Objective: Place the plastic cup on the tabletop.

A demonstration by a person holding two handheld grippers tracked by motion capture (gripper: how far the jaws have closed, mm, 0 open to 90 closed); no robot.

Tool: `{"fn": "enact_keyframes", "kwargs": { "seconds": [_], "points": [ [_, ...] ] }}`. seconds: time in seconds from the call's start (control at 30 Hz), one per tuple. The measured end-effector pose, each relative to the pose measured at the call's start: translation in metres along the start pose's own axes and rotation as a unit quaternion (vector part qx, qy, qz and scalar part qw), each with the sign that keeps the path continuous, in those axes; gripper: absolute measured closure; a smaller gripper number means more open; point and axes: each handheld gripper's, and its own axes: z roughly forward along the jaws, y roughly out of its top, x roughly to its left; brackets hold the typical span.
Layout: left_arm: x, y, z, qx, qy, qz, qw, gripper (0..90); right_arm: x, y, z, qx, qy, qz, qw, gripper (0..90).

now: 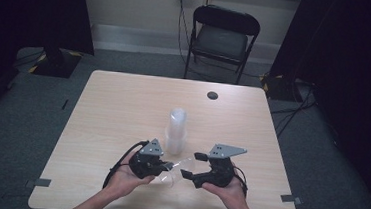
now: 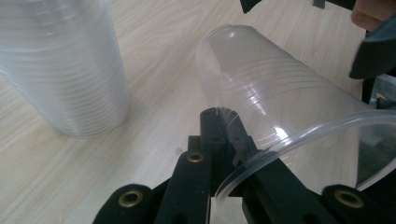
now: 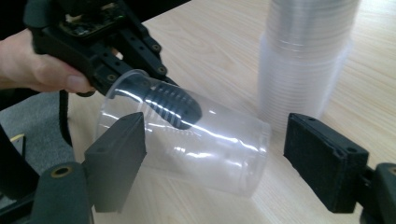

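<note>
A single clear plastic cup [image 1: 175, 172] [image 2: 280, 98] [image 3: 210, 149] lies on its side just above the light wooden table [image 1: 123, 104]. My left gripper [image 1: 167, 166] [image 2: 220, 119] [image 3: 180, 109] is shut on the cup's wall at the rim, one jaw inside and one outside. My right gripper [image 1: 193, 166] [image 3: 219, 163] stands open, its jaws on either side of the cup's closed end without touching it. A tall stack of clear cups [image 1: 176, 129] [image 2: 60, 70] [image 3: 303, 56] stands upright just behind both grippers.
A black folding chair [image 1: 224, 37] stands beyond the table's far edge. A dark round grommet [image 1: 213, 95] sits near the far right of the tabletop. Grey tape marks [image 1: 42, 182] lie at the near corners. Cables run over the floor at right.
</note>
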Motion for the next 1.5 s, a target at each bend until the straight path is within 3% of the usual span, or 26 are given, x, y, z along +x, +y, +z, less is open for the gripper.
{"fn": "enact_keyframes", "kwargs": {
  "seconds": [0.13,0.3,0.37,0.43,0.63,0.7,0.87,0.9,0.93,1.07,1.13,1.17,1.27,1.5],
  "points": [
    [-0.001,0.000,0.002,0.004,-0.002,0.002,1.0000,90.0,0.004,0.000,0.002,0.006,0.009,-0.017,0.9998,19.1],
    [-0.002,0.000,0.005,0.022,-0.021,0.007,0.9995,90.0,0.008,-0.002,0.006,0.018,0.014,-0.047,0.9986,17.4],
    [-0.002,0.000,0.006,0.026,-0.026,0.004,0.9993,90.0,0.011,-0.003,0.009,0.034,0.011,-0.071,0.9969,17.4],
    [0.000,0.000,0.005,0.025,-0.028,-0.001,0.9993,90.0,0.012,-0.003,0.010,0.037,0.013,-0.076,0.9963,17.0],
    [0.009,-0.003,0.003,0.017,-0.045,-0.052,0.9975,90.0,0.017,-0.005,0.016,0.061,0.003,-0.101,0.9930,13.9],
    [0.010,-0.003,0.002,0.020,-0.048,-0.055,0.9971,90.0,0.019,-0.006,0.017,0.065,0.000,-0.107,0.9922,13.6],
    [0.015,-0.004,0.002,0.015,-0.060,-0.084,0.9946,90.0,0.024,-0.007,0.022,0.074,-0.013,-0.135,0.9880,10.9],
    [0.016,-0.005,0.003,0.016,-0.065,-0.096,0.9931,90.0,0.026,-0.007,0.024,0.081,-0.021,-0.151,0.9850,10.1],
    [0.016,-0.005,0.003,0.016,-0.065,-0.096,0.9931,90.0,0.026,-0.007,0.024,0.081,-0.021,-0.151,0.9850,10.1],
    [0.022,-0.007,0.008,0.027,-0.089,-0.122,0.9882,89.9,0.031,-0.010,0.032,0.103,-0.041,-0.181,0.9771,8.9],
    [0.021,-0.007,0.008,0.026,-0.092,-0.123,0.9878,89.6,0.032,-0.010,0.034,0.106,-0.038,-0.183,0.9766,9.1],
    [0.019,-0.005,0.008,0.022,-0.101,-0.128,0.9864,89.6,0.035,-0.010,0.039,0.114,-0.035,-0.193,0.9739,9.7],
    [0.015,-0.003,0.009,0.023,-0.095,-0.124,0.9874,89.6,0.039,-0.009,0.044,0.113,-0.035,-0.202,0.9722,10.7],
    [0.017,-0.003,0.011,0.032,-0.103,-0.144,0.9837,89.1,0.044,-0.009,0.049,0.112,-0.040,-0.213,0.9697,13.9]
  ]
}}
